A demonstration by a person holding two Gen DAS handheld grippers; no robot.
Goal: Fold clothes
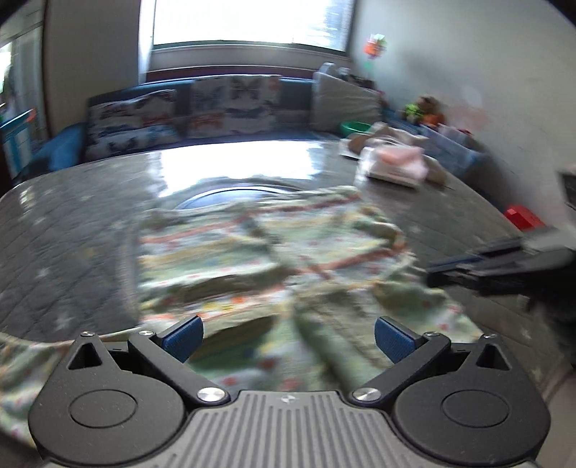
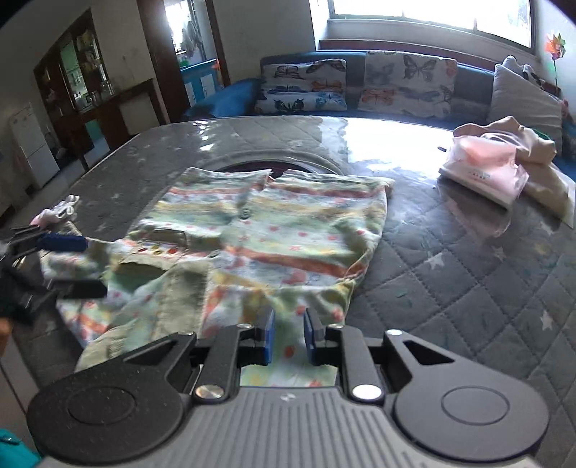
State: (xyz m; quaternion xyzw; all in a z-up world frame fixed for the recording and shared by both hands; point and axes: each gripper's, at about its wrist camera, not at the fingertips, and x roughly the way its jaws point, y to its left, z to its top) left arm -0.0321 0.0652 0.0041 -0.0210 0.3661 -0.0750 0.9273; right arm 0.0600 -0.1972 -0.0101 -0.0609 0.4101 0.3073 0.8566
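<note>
A home living room: butterfly-cushioned sofa [image 2: 360, 86], quilted table [image 2: 468, 270], glass-fronted cabinet [image 2: 82, 72].

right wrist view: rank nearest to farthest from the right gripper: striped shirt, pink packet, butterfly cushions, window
1. striped shirt: its near hem sits between the pads of the right gripper.
2. pink packet: on the table, far right.
3. butterfly cushions: on the sofa behind the table.
4. window: above the sofa, on the back wall.

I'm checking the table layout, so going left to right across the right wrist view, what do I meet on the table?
Left tool at the left edge → striped patterned garment spread in the middle, its near hem between the right tool fingers → pink packet → beige cloth bunched at the far right.
</note>
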